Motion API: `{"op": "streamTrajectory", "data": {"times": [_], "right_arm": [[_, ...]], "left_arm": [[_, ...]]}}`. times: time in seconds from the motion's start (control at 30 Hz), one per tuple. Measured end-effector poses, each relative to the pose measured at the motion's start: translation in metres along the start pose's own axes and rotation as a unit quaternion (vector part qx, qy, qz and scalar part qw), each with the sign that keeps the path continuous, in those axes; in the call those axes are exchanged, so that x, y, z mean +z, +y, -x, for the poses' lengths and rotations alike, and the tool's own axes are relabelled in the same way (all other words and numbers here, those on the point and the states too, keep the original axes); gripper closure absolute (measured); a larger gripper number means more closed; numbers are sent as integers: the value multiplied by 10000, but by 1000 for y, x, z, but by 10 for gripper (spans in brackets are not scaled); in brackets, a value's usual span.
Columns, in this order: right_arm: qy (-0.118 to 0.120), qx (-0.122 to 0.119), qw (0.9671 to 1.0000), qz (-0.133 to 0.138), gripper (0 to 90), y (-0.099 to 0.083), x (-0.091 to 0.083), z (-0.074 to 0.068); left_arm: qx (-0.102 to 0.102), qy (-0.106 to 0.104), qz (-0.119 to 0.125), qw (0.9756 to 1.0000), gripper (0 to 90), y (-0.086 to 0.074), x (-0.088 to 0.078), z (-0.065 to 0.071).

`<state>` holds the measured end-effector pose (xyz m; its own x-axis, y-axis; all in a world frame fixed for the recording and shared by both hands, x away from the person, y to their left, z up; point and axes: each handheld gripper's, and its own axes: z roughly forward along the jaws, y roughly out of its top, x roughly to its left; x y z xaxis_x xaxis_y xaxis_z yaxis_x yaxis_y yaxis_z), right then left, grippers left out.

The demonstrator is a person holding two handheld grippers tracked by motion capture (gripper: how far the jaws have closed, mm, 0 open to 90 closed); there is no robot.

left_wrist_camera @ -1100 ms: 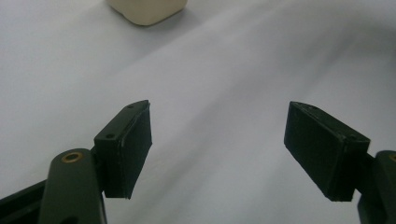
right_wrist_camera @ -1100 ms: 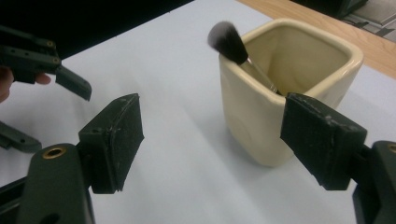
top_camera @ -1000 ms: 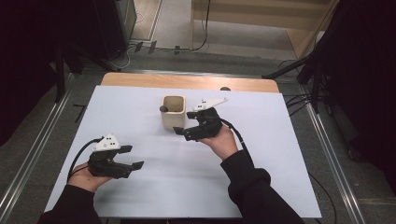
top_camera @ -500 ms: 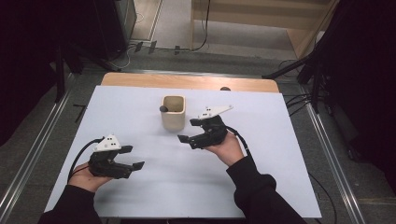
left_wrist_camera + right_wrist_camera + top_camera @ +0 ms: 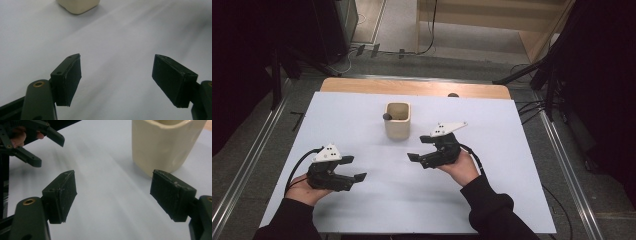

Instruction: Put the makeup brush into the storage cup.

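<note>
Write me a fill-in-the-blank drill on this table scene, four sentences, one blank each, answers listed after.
1. The cream cup stands on the ____ table cover.
2. The jaws of the right gripper stand ____, with nothing between them.
3. The left gripper holds ____.
4. A small dark ____ rests at the cup's rim.

Missing words: white; open; nothing; ball

In the left gripper view, the cream cup is cut off by the top edge, leaving just its base. In the right gripper view its rim runs past the top. From above, a small dark object at its left rim is too small to identify.
</note>
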<state>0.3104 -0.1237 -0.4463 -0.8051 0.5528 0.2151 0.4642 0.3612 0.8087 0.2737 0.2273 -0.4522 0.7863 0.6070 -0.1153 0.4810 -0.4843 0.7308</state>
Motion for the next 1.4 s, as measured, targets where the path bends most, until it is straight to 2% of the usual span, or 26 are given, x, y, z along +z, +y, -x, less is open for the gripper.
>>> {"op": "streamTrajectory", "data": {"times": [0.23,0.5,0.7,0.97,1.2,1.4], "right_arm": [[84,45,9999,90,217,-9,-7,0],[34,73,10000,-18,217,-24,-13,2],[105,106,9999,5,218,-32,-17,1],[0,117,9999,16,217,-42,-30,3],[-182,63,9998,-95,220,-51,-39,5],[-203,133,9997,-59,220,-57,-49,6]], "left_arm": [[0,-17,10,10000,239,0,0,0],[3,-37,6,10000,239,0,0,0],[35,-45,28,10000,239,0,0,1],[36,-53,16,10000,238,0,0,1],[44,-61,7,10000,238,0,0,1],[31,-58,10,10000,238,0,0,1]]}}
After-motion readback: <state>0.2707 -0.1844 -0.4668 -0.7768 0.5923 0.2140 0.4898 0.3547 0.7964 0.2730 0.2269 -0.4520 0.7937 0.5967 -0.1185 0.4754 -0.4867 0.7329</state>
